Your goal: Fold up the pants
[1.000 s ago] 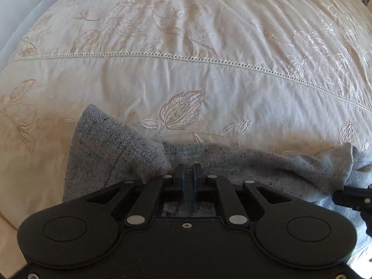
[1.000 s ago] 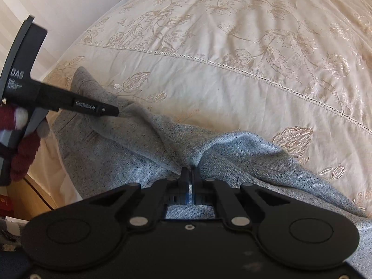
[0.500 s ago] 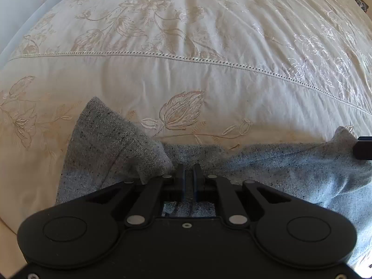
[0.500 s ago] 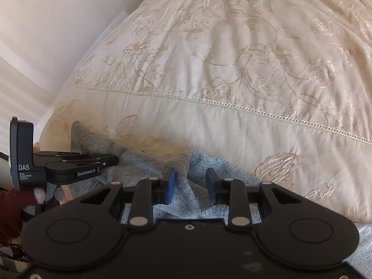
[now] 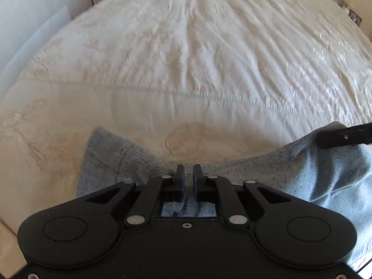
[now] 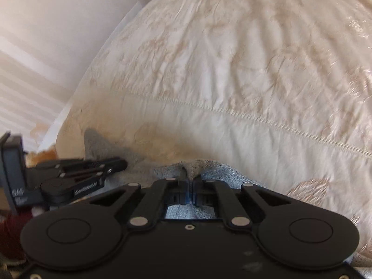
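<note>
I had the grey pants point(image 5: 325, 181) on the bed point(image 5: 186, 69), pinched by my left gripper point(image 5: 188, 176). My right gripper point(image 6: 190, 182) had just snapped shut on them. Next I should lift both together and fold.

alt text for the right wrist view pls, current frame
The right tongs are shut on a bunched fold of grey pants lying at the near edge of a cream embroidered bedspread. At left, the left tongs also reach to the grey fabric. The picture is motion-blurred.
</note>
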`<state>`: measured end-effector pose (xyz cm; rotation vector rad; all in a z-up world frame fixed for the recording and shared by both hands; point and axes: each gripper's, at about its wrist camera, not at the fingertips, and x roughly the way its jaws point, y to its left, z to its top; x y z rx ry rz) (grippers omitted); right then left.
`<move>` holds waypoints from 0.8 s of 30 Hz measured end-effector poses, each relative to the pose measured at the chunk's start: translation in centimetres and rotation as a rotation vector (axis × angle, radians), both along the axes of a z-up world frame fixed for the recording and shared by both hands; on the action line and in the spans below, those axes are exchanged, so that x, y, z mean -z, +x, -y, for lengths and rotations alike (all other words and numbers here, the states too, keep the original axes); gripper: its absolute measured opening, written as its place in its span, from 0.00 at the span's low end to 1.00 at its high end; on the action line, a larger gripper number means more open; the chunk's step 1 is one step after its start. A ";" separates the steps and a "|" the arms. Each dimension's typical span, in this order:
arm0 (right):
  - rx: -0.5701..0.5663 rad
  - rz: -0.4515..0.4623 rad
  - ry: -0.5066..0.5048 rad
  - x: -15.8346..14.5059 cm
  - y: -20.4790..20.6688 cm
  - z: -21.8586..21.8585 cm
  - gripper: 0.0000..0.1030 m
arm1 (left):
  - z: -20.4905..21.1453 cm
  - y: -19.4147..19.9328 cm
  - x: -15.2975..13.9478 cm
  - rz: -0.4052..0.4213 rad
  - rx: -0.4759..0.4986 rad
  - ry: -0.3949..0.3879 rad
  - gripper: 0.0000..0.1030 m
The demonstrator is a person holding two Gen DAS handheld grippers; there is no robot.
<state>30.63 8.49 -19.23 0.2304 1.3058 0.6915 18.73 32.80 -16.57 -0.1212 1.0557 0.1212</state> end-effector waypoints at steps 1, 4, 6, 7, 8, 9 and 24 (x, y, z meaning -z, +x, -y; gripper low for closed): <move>0.060 -0.010 0.005 0.3 1.1 0.7 0.04 | -0.2 -0.2 -0.7 0.037 -0.009 0.021 0.18; 0.083 -0.026 -0.040 2.0 2.9 0.5 0.04 | -0.9 1.0 0.8 -0.073 -0.031 0.085 0.21; 0.049 -0.023 -0.082 3.1 3.4 -0.5 0.04 | -1.3 1.6 3.4 -0.202 -0.038 0.124 0.20; 0.044 -0.029 -0.085 3.5 3.7 -0.8 0.04 | -1.4 1.5 4.3 -0.231 -0.034 0.129 0.22; 0.045 -0.040 -0.085 3.8 3.9 -0.7 0.04 | -1.5 1.2 4.8 -0.230 -0.027 0.128 0.23; 0.050 -0.051 -0.086 4.2 4.3 -0.7 0.04 | -1.4 1.1 4.9 -0.222 -0.017 0.134 0.23; 0.229 0.031 -0.060 2.6 5.3 3.9 0.17 | -0.5 -1.9 2.3 -0.211 0.207 0.343 0.18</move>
